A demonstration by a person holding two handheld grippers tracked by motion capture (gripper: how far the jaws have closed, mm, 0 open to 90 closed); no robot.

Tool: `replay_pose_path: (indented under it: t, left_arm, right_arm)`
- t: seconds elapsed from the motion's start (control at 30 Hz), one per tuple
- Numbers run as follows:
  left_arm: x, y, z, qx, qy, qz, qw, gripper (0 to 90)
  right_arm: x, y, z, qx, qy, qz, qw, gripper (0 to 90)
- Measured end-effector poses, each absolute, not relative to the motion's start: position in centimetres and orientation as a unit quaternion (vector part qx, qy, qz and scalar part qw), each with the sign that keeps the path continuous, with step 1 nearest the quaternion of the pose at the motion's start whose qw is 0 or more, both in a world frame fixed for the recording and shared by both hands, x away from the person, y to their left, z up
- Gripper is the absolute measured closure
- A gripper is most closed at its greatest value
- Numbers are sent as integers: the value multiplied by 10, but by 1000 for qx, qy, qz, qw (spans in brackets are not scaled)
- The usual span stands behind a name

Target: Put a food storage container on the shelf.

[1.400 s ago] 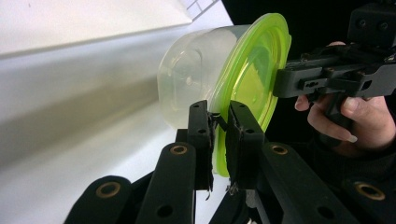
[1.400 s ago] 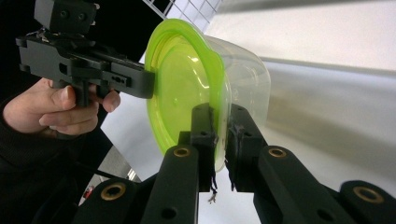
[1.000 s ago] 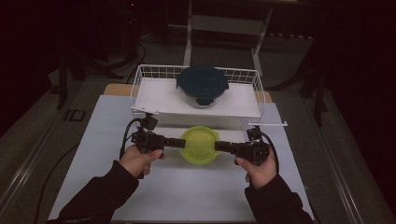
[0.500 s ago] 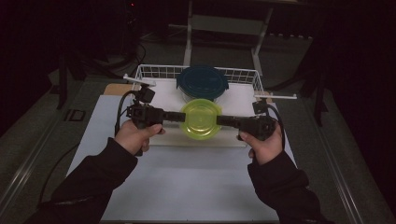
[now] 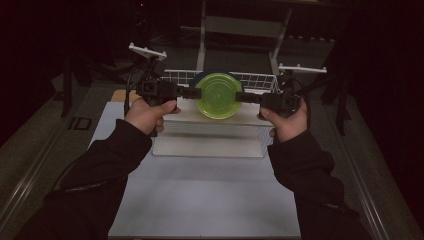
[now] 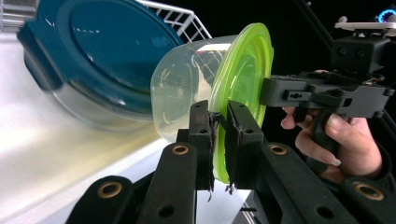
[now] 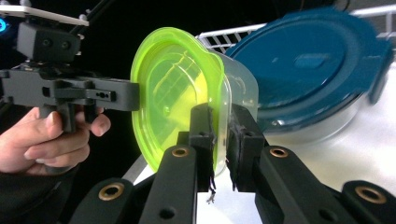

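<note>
Green-lidded clear container (image 5: 219, 95) had risen off the counter (image 5: 210, 200) since a second earlier, now at 12 o'clock over the wire basket (image 5: 250, 80) holding the blue-lidded container (image 6: 98, 60). Left hand-held gripper (image 5: 196, 93) and right hand-held gripper (image 5: 241, 96) each clenched its rim; likely basket-bound.

Dim lab (metal frames (image 5: 240, 30), taped floor)

We see a white rectangular surface (image 5: 210, 200) lit from above, a dim grey floor (image 5: 30, 150) around it, and a grey metal frame (image 5: 240, 25) in darkness beyond.
</note>
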State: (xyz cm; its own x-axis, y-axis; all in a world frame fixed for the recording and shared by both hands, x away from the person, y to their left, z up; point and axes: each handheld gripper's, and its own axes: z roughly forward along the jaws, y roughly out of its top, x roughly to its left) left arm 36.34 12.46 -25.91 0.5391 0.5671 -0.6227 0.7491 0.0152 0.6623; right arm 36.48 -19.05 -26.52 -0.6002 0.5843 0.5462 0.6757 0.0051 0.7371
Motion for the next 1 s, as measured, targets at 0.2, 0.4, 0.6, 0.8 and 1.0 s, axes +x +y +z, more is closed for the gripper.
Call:
replay_pose_path:
  t: [0.2,0.4,0.6,0.8,1.0]
  left_arm:
    - [383,121,-252,692,480,-78,533,810]
    - [396,119,-252,688,488,-84,530,807]
    - [405,118,-253,681,495,-78,535,806]
    - [410,118,-255,667,499,-90,546,790]
    - [419,120,-261,651,507,-96,557,763]
  right_arm:
    - [383,-190,-256,-456,-704,-544,29,809]
    - [400,-190,-256,-473,-700,-535,33,804]
    - [406,-188,-251,-479,-698,-532,16,803]
    - [418,-189,-252,-490,-690,-531,34,789]
    - [427,-186,-255,-506,-678,-533,33,763]
